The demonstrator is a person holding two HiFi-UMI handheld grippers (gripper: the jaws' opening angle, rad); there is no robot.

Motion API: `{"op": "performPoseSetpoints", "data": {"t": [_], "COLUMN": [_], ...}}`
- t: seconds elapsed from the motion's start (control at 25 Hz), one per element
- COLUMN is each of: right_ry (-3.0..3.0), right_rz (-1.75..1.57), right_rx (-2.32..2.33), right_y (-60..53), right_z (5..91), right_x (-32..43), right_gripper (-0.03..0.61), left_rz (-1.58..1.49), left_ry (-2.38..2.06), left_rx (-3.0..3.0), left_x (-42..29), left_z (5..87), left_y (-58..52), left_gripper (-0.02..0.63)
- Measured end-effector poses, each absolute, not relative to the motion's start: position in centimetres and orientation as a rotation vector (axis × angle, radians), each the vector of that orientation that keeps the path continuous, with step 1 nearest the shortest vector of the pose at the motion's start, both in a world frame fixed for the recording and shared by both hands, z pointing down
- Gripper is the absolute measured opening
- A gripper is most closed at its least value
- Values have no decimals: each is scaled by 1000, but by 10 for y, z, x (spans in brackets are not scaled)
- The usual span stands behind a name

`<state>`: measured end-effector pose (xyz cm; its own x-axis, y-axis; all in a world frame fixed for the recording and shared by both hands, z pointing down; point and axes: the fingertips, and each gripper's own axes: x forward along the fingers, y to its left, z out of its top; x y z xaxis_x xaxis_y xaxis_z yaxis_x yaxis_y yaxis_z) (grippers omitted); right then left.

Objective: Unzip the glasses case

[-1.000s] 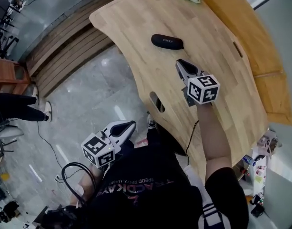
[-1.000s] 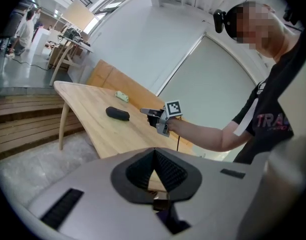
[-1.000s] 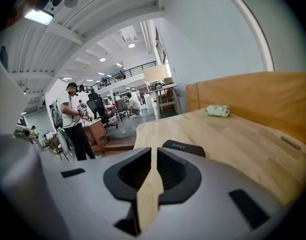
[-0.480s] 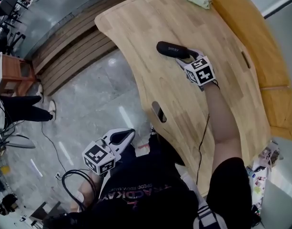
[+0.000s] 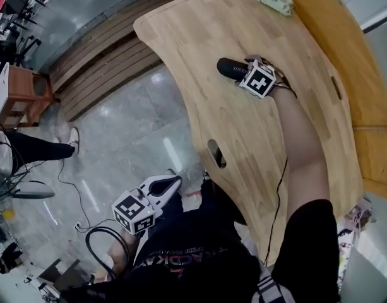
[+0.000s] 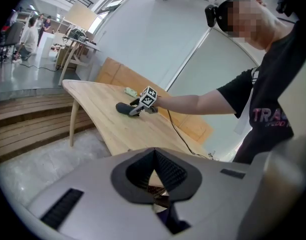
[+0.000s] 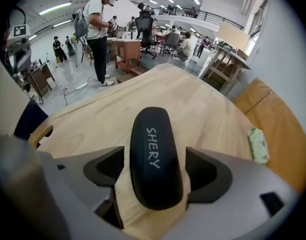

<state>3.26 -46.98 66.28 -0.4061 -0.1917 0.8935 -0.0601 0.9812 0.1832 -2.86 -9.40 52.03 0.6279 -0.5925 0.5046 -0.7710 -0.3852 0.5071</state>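
- The right hand-held gripper (image 7: 155, 170) straddles the black glasses case (image 7: 152, 134) on the table (image 5: 199, 36); its jaws have just been opening, pads clear of it.
- The left hand-held gripper (image 6: 153, 176) is closed and empty, well apart from the case.

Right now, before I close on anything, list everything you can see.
Glasses case: one, black, lying on the table between the right gripper's jaws.
Table: one, light wood, curved edge.
Packet: one, pale green, at the table's far end.
Steps: one run, brown wood, on the floor beside the table.
Cabinet: one, brown wood, on the floor past the steps.
Bystander: one nearest, white top, standing beyond the table; others further back.
Left gripper: one, grey, jaws shut and empty, held off the table.
Right gripper: one, grey, over the case; its jaws have just been opening and now straddle it.
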Motion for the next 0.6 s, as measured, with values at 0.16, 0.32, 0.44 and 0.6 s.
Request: {"op": "performPoseSetpoints", "data": {"t": [0.16,0.32,0.44,0.6], "right_ry": [-1884,-1855,-1857,-1899], "right_rz": [-177,-138,-149,-166], "right_rx": [104,65,57,41], "right_y": [-476,-473,-471,-456], "right_z": [681,691,690,680], "right_x": [34,33,33,30], "right_gripper": [385,382,363,356], "left_rz": [300,295,290,285], "left_ry": [-1082,-1106,-1118,-1119], "left_rx": [2086,2064,2053,2060], "left_x": [-35,-44,-49,-52], "left_z": [523,525,526,523], "left_y": [-90,-86,-82,-78], "left_gripper": [11,11,11,11]}}
